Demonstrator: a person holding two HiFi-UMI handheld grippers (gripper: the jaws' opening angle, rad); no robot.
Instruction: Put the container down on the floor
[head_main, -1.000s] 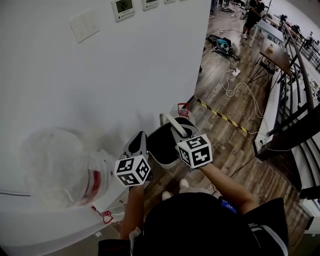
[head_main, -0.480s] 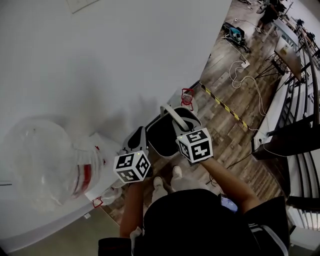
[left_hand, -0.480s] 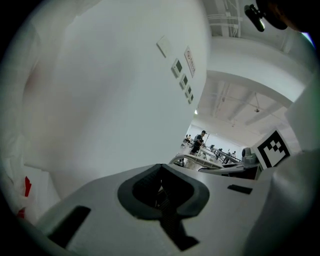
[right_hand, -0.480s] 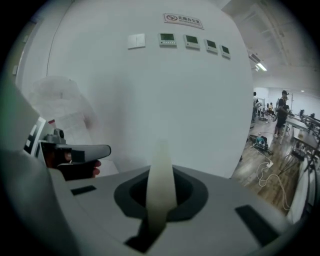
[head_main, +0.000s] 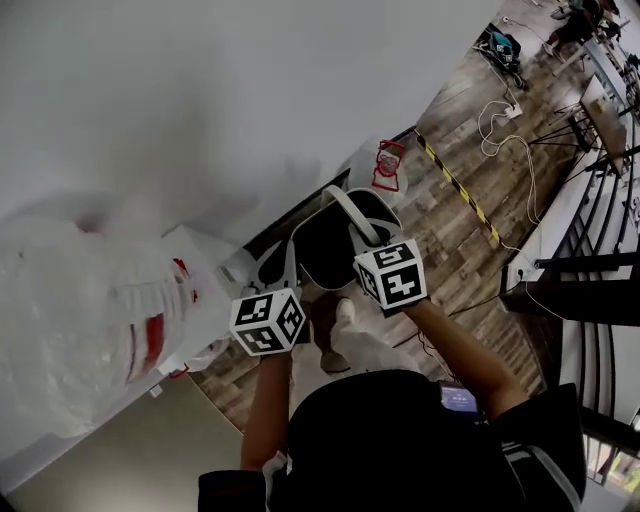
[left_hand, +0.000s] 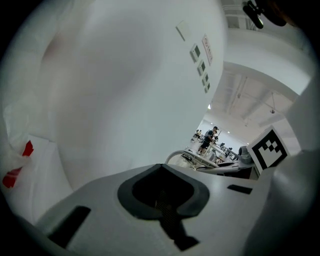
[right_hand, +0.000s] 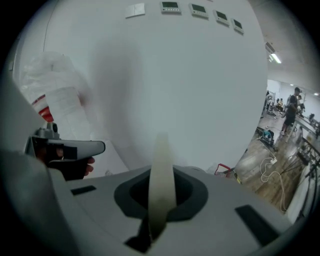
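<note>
**Container** (head_main: 335, 250): one, dark inside. It hangs by its pale handle (right_hand: 161, 165) beside the wall, over the plank floor (head_main: 450, 250) and ahead of our shoes. We judge it not yet landed.

**Right claw** (right_hand: 159, 202): one, pinching that handle.

**Left claw** (left_hand: 162, 202): one, pressed together on nothing we can see, beside the rim.

**White bags with red trim:** two, a large bag (head_main: 150, 330) at left and a small bag (head_main: 385, 165) by the wall.

**Handling:** we lower it level with the base flat, clear of shoes and bags. We release the pinch only once it rests.

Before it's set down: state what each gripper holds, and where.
The right gripper grips the pale curved handle of the dark plastic container; the left gripper holds nothing.
</note>
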